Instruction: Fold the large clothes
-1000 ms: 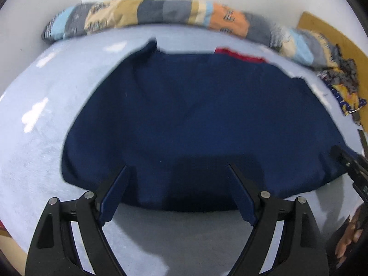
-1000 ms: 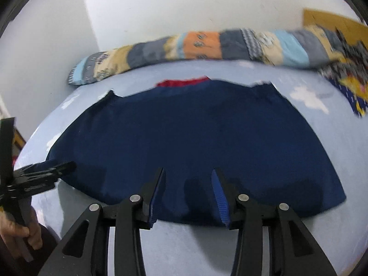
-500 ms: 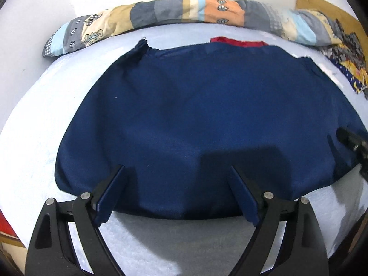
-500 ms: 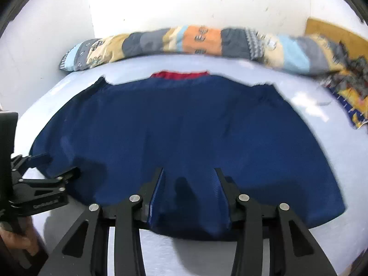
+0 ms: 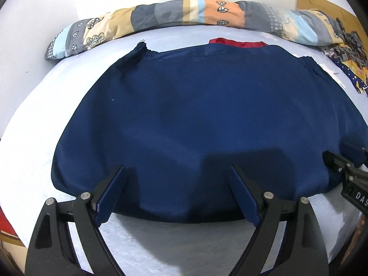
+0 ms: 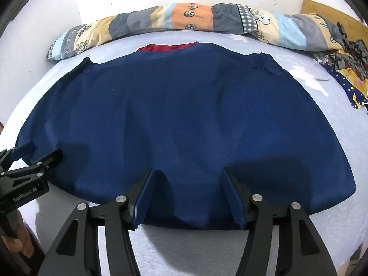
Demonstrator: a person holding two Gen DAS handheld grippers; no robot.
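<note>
The left gripper (image 5: 176, 169) stands at the left part of the near hem of the navy garment (image 5: 202, 119). Its jaws are spread wide; both fingertips lie over the cloth just inside the hem, and no fabric is pinched between them. Whether the tips touch the cloth cannot be told. To the left of this gripper lies bare pale-blue bed sheet (image 5: 30, 138). Ahead of it the garment is spread flat, reaching to a gathered far edge with a strip of red lining (image 5: 237, 43) showing beyond it. Past that edge a rolled patchwork quilt (image 5: 184, 16) runs along the white wall.

The right gripper (image 6: 188, 172) stands further right on the same near hem, well apart from the left one. Its jaws have just been opening and now stand about half apart. The hem cloth lies between the fingers, rising in two small ridges against their inner faces; the pads are not pressed together on it. In the left wrist view this gripper appears at the right edge, its tips at the garment's right side.

To the far right of the right gripper, beyond the garment's corner, a crumpled patterned cloth (image 6: 345, 69) lies on the sheet beside a wooden board (image 6: 331, 10). No containers are visible in either view. A hand (image 6: 13, 241) holds the left gripper's handle at the lower left of the right wrist view
</note>
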